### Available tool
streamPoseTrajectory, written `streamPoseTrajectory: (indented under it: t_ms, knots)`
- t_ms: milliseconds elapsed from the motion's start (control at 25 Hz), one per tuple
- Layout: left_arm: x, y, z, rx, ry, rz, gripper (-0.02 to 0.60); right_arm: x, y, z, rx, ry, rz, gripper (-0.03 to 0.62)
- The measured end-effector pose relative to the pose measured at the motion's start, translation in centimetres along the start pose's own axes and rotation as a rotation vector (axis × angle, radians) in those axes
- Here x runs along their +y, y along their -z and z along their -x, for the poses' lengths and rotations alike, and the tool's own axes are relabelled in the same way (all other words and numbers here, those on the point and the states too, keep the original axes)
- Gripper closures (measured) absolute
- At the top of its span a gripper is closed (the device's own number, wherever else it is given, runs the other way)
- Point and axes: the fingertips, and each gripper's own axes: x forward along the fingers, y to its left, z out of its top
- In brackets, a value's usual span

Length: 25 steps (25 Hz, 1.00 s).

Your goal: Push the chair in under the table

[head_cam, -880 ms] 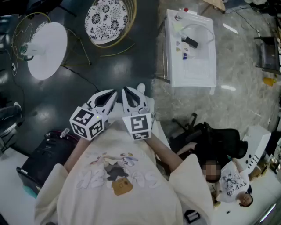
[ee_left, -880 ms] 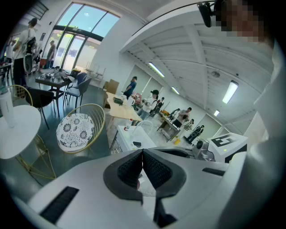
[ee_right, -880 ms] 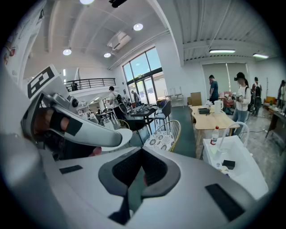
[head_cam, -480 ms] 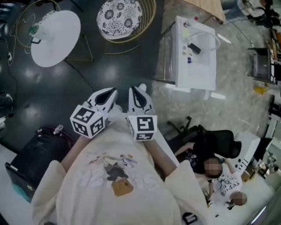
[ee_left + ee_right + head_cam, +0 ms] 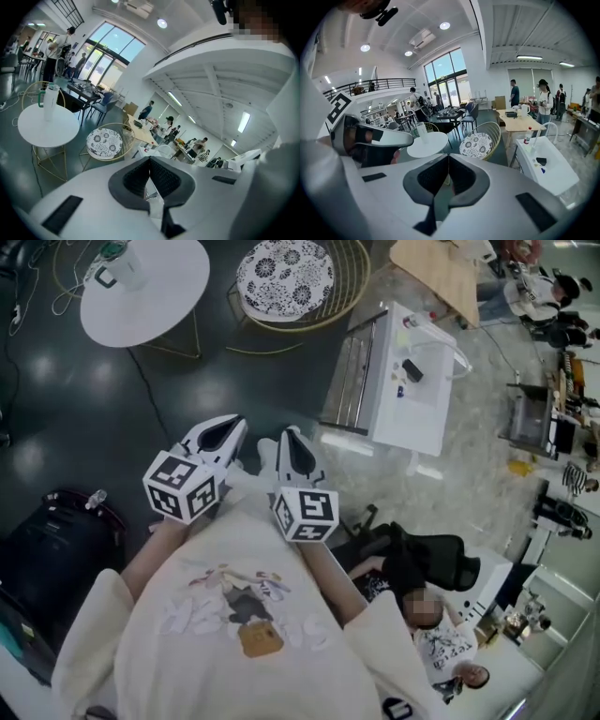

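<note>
Left gripper (image 5: 225, 432): jaws pressed together, nothing between them, held up at the chest and aimed up the head view toward the furniture.
Right gripper (image 5: 292, 448): same story, jaws closed on nothing, riding just beside the left one.
Chair (image 5: 284, 268): gold wire tub with a patterned round cushion, at the top of the head view, well apart from both grippers.
Chair, from the grippers: it sits right of centre in the right gripper view (image 5: 480, 143) and left of centre in the left gripper view (image 5: 104, 143).
Chair's facing: the wire back rises on the side away from the table, so the open front looks toward the table.
Chair's long axis: none to call, the seat is round.
Table (image 5: 159, 287): round white top on thin gold legs, just left of the chair in the head view.
Chair and table: side by side with a gap between them, and the seat is not under the top.
Cup (image 5: 423, 132): standing upright on the table.
Cart (image 5: 403, 399): white, off to the right of the chair on the pale floor.
</note>
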Motion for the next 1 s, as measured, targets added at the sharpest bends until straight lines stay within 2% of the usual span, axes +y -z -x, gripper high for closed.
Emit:
streamPoseTrajectory:
  t_ms: [160,280,400,560,720,920,1000]
  knots:
    - [1.9,-0.7,0.0,-0.015,-0.018,0.034,0.572,1.1,0.4,-1.1,0.025,-0.017,0.016,0.585]
    - [2.0,-1.4,-2.3,0.013,-0.027,-0.012,0.572,-1.8,-0.3,-2.9,0.023,-0.005,-0.02,0.585]
    - [3.3,-2.9,-4.5,0.027,-0.069,-0.036,0.572,-4.7,-1.2,-6.3,0.058,-0.01,-0.074,0.586]
    - [6.2,-3.7,-8.3,0.036,-0.128,0.033,0.572,-7.1,-1.9,-10.4,0.091,-0.042,-0.092,0.586]
    - [6.0,-5.2,-15.5,0.087,-0.158,0.048,0.572,-14.2,-4.1,-13.3,0.108,-0.044,-0.109,0.586]
    - [3.0,-8.8,-25.0,0.159,-0.173,-0.04,0.572,-26.0,-9.2,-17.4,0.088,-0.016,-0.186,0.586]
    - [2.2,-10.4,-27.5,0.147,-0.196,-0.025,0.572,-29.0,-10.8,-18.7,0.076,-0.027,-0.199,0.586]
